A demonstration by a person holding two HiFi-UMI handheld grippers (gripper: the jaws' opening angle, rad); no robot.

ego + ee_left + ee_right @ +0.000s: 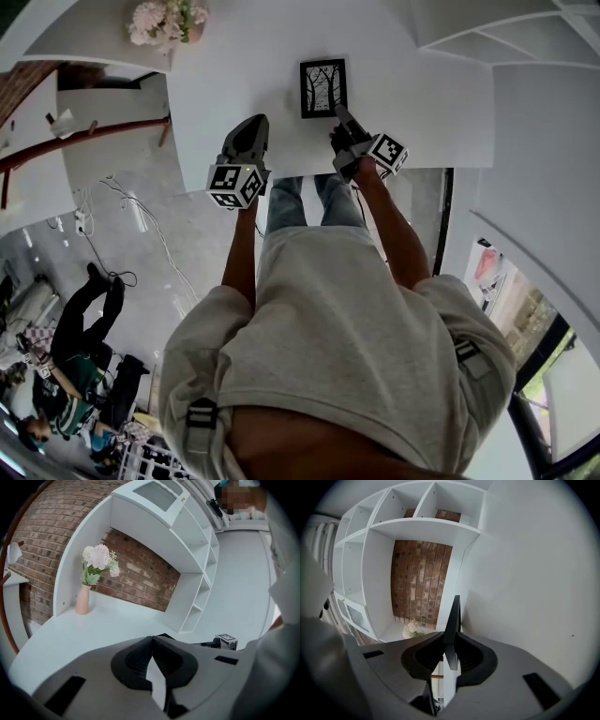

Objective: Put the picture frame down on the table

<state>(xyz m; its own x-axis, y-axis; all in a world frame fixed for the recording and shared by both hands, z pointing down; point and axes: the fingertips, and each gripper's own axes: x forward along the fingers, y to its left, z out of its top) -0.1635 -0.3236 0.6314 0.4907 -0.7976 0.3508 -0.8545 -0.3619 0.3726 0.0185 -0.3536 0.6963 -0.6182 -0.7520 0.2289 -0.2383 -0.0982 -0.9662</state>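
- Off to the left of my left gripper (pixel 254 123), well apart from the work, a vase of pale flowers (pixel 167 21) stands on the white table (pixel 234 66); it has no part in the job.
- The left gripper hangs over the table's near edge, beside and to the left of my other tool; its jaws are pressed together with nothing between them, and only bare tabletop lies ahead of them.
- Just ahead of my right gripper (pixel 342 114), the picture frame (pixel 323 87) lies face up, low over the table, flat or close to it; whether its back touches the surface I cannot tell.
- The step in hand, as I judge it, is the set-down itself, and it looks close to done; the next move calls for easing the frame onto its back if it is not down already, then parting the jaws and drawing straight back so the frame is not dragged.
- The frame is a narrow black rectangle, its long side running away from the jaws, around a pale print of bare dark trees; seen edge-on from the tool, it is one thin dark slab.
- The right gripper, rolled onto its side, has its jaws closed on the frame's thin edge at the near right corner; the frame runs forward from between them, with the table's white surface just to one side.
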